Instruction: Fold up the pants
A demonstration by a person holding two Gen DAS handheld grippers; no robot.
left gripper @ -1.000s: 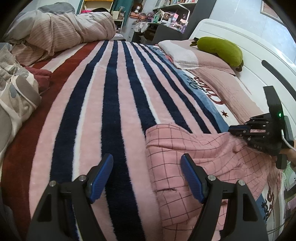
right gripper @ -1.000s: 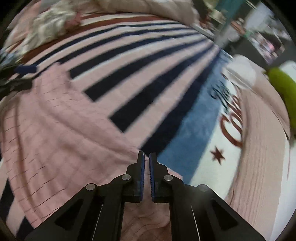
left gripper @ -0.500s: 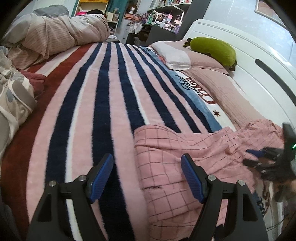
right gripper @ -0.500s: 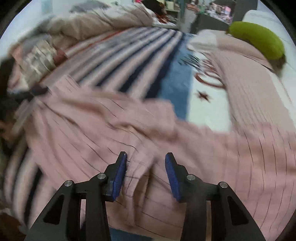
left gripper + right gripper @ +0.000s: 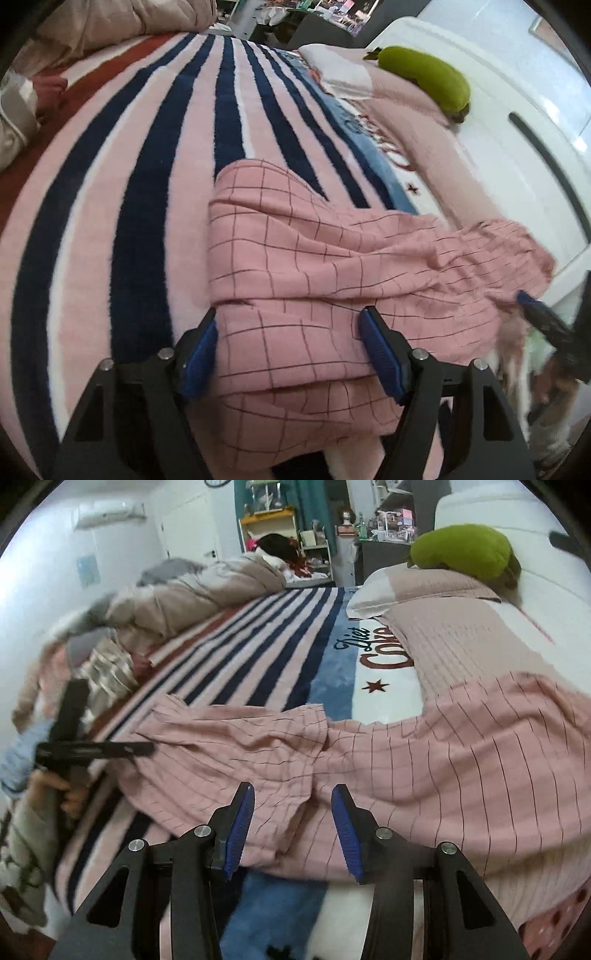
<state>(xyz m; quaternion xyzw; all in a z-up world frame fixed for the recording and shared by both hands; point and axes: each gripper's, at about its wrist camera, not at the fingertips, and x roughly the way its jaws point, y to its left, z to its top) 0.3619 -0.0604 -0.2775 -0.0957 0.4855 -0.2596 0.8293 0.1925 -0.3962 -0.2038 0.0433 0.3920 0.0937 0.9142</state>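
Note:
Pink checked pants [image 5: 314, 258] lie spread and wrinkled across the striped blanket [image 5: 129, 184], from the near edge toward the headboard side. My left gripper [image 5: 288, 347] is open, its blue pads on either side of the pants' near end, just above the fabric. My right gripper [image 5: 291, 812] is open over a fold at the pants' [image 5: 369, 760] near edge. The right gripper also shows at the right edge of the left wrist view [image 5: 546, 317]. The left gripper shows at the left of the right wrist view [image 5: 96, 751].
A green plush [image 5: 461, 552] sits on pink pillows [image 5: 461, 627] by the white headboard [image 5: 517, 129]. A rumpled duvet [image 5: 192, 590] and piled clothes [image 5: 99, 664] lie along the far side of the bed. Shelves and furniture stand beyond.
The right gripper opened, let go of the pants and pulled back. The pants now lie spread on the bed. The left gripper moved right and forward over the pants' end.

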